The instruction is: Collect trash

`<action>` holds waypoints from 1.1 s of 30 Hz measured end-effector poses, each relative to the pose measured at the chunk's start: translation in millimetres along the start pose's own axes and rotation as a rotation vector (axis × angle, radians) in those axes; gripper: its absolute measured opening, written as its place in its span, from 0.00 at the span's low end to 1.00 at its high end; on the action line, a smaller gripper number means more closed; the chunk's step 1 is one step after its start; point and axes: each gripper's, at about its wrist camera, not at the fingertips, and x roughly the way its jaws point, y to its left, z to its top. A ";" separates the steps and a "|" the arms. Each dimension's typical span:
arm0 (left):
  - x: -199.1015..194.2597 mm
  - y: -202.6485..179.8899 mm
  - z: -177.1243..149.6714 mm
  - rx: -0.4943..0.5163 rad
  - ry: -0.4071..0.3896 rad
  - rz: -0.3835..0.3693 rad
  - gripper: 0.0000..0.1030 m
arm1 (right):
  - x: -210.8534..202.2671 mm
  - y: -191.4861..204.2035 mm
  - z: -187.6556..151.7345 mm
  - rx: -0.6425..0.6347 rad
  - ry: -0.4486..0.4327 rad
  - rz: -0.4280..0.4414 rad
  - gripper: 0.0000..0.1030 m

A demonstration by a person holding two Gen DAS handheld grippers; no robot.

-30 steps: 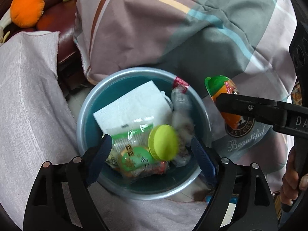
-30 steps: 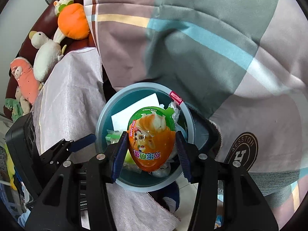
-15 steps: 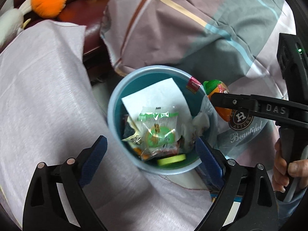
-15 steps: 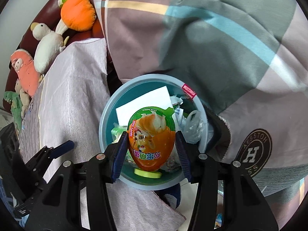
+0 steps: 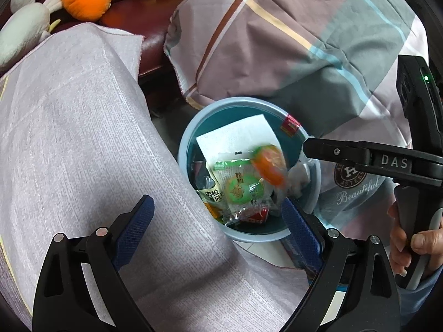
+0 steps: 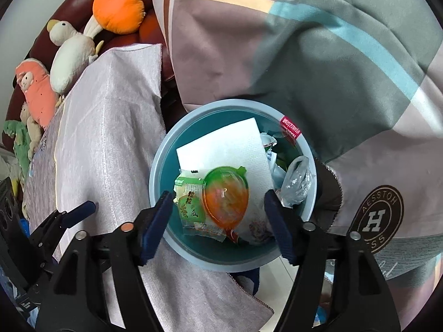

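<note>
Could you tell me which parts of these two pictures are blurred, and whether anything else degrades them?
Left wrist view: the orange egg-shaped package over the blue bin is smeared by motion, while the white napkin is sharp.
Right wrist view: the same package is streaked; the right gripper is crisp.
Both views: fisheye bending and dark corners.
</note>
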 end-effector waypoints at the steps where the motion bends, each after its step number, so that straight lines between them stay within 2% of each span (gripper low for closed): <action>1: -1.2 1.0 -0.8 -0.005 0.001 0.001 0.91 | -1.4 0.6 -0.4 0.000 -0.003 -0.003 0.68; 13: -27.7 3.0 -16.5 -0.024 -0.016 0.063 0.91 | -20.8 9.7 -23.5 -0.005 -0.003 -0.014 0.81; 15: -33.2 2.3 -20.2 -0.026 -0.017 0.071 0.91 | -24.7 13.0 -29.5 -0.016 -0.001 -0.018 0.87; 17: -39.9 1.2 -24.7 -0.026 -0.024 0.072 0.91 | -30.5 16.0 -37.0 -0.024 -0.004 -0.012 0.88; 20: -49.7 -0.8 -34.3 -0.031 -0.022 0.090 0.95 | -39.2 23.5 -49.1 -0.051 -0.005 -0.013 0.93; 33: -92.4 8.4 -72.2 -0.082 -0.063 0.150 0.96 | -80.0 53.9 -96.3 -0.153 -0.059 -0.066 0.93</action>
